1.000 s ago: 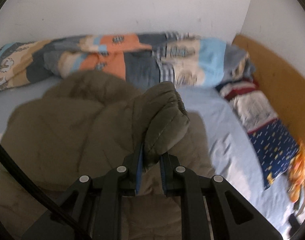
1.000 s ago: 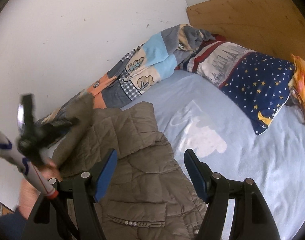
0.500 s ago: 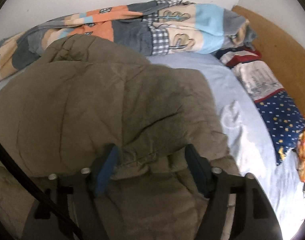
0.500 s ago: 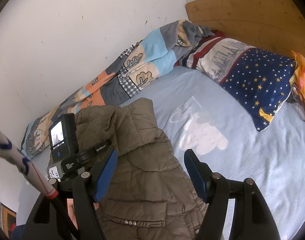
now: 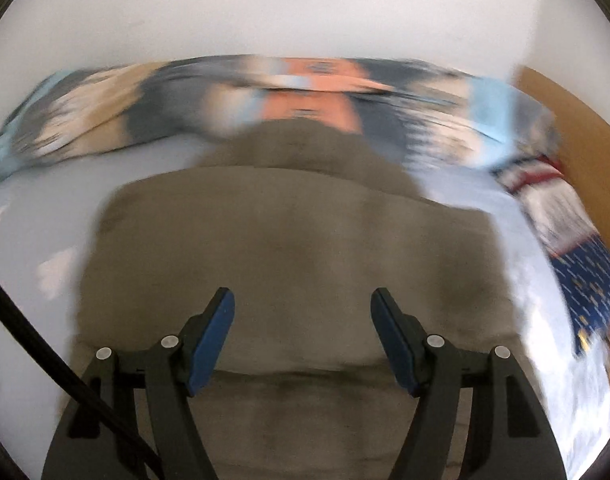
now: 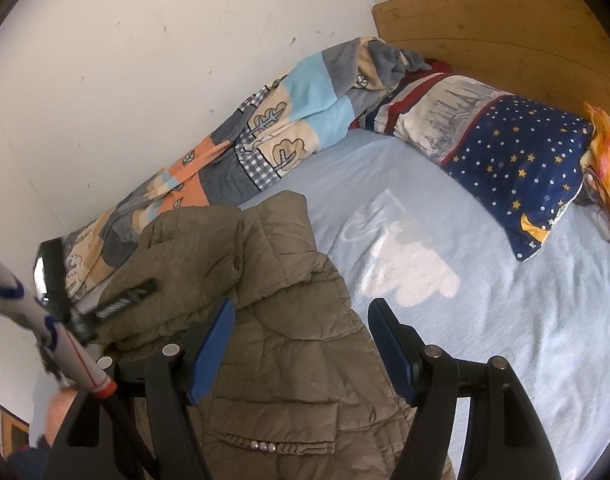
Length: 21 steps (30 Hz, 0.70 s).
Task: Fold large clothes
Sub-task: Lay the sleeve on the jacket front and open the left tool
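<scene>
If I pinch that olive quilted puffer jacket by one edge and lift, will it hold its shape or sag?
The olive quilted puffer jacket will probably sag: it already lies in soft folds on the light blue bedsheet. Its puffy padding suggests it is light for its bulk. The thick layers may bunch between the open right gripper fingers.

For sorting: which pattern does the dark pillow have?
Navy with small stars and dots; the pillow shows best in the right wrist view.
</scene>
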Each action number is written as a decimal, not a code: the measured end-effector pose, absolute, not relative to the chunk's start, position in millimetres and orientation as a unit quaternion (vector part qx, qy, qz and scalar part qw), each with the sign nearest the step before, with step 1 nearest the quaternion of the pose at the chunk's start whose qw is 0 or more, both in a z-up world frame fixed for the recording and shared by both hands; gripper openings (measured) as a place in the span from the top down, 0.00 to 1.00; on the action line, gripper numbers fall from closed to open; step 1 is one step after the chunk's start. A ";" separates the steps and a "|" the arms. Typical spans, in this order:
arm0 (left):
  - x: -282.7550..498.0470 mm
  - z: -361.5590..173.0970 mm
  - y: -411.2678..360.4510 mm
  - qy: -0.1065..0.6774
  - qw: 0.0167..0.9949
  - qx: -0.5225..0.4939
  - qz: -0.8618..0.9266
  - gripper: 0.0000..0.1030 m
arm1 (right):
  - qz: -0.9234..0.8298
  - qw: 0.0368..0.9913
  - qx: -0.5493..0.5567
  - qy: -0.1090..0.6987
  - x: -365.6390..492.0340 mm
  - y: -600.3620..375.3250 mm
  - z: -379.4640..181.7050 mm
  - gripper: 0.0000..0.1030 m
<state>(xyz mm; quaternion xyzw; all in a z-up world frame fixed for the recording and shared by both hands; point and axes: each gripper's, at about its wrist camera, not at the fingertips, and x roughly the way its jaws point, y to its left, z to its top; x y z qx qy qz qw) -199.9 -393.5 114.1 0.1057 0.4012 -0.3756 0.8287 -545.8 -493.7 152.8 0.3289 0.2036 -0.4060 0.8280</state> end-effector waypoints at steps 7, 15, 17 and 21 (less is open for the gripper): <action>-134.4 62.3 -365.9 0.460 0.827 0.109 -0.305 0.32 | -0.405 0.828 0.325 0.214 -534.2 -491.1 148.7 0.28; -151.5 70.6 -383.5 0.434 0.845 0.147 -0.275 0.30 | -0.406 0.826 0.319 0.227 -523.1 -489.8 143.0 0.28; -171.3 93.2 -387.4 0.390 0.863 0.146 -0.287 0.30 | -0.405 0.825 0.323 0.225 -524.0 -490.1 142.5 0.28; -201.4 106.0 -430.2 0.405 0.825 0.154 -0.363 0.30 | -0.402 0.827 0.327 0.220 -525.8 -488.8 144.1 0.28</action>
